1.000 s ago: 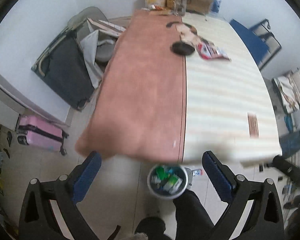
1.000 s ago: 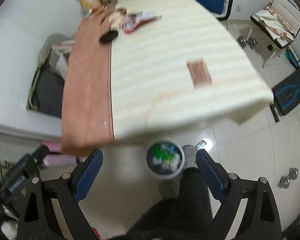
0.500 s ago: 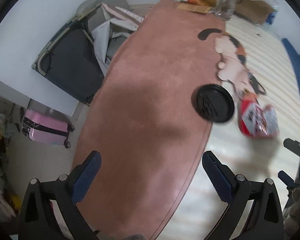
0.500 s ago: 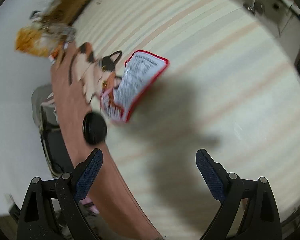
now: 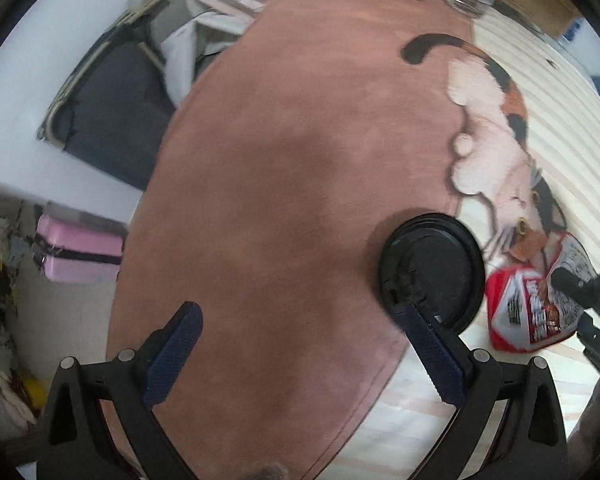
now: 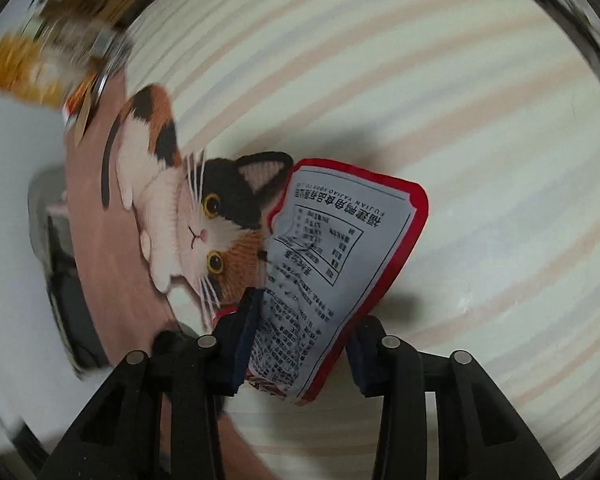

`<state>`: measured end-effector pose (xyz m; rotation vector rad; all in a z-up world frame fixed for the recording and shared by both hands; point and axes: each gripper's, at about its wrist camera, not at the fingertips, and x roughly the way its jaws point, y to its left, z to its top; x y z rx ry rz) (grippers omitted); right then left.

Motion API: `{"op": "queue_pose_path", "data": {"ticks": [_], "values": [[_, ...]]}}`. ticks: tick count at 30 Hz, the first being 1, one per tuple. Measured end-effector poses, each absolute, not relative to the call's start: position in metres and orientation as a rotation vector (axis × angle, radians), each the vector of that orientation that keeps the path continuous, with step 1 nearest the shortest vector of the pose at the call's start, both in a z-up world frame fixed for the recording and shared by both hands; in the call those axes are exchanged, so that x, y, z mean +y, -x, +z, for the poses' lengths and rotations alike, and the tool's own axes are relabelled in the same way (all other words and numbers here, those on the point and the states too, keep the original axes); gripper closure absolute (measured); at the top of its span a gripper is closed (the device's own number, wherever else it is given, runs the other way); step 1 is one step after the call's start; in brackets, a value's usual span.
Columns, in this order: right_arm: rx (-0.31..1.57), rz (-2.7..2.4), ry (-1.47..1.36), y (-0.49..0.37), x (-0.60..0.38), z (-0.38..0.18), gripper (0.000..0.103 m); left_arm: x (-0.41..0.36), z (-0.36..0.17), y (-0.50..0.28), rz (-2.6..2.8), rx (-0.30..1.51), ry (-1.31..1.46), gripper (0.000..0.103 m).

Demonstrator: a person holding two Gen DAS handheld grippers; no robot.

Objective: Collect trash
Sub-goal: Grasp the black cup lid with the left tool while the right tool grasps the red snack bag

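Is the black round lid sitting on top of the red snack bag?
No, the black lid lies on the brown mat, beside the red snack bag, not on it.

A red-edged snack packet (image 6: 332, 264) with a grey back panel of printed text is seen crumpled on the striped cloth, its upper corner touching a cat-shaped mat. Its lower end is set between two blue pads. A black round lid (image 5: 432, 272) is laid flat just beside the packet, on the brown cloth's edge.
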<state>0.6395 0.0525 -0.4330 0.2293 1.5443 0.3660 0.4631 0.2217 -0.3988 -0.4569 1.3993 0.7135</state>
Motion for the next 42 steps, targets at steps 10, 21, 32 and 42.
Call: {"op": "queue_pose_path", "data": {"ticks": [10, 21, 32, 42], "values": [[1.59, 0.521, 0.155, -0.643, -0.018, -0.418, 0.069, 0.193, -0.426, -0.506, 0.532, 1.466, 0.449, 0.0], [1.545, 0.363, 0.04, -0.637, -0.031, -0.428, 0.02, 0.182, -0.448, -0.531, 0.519, 1.499, 0.415, 0.007], [1.469, 0.301, 0.208, -0.612, -0.01, -0.449, 0.044, 0.165, -0.442, -0.504, 0.439, 1.483, 0.459, 0.024], [1.473, 0.326, 0.151, -0.601, -0.019, -0.449, 0.055, 0.161, -0.417, -0.497, 0.432, 1.389, 0.459, 0.051]]}}
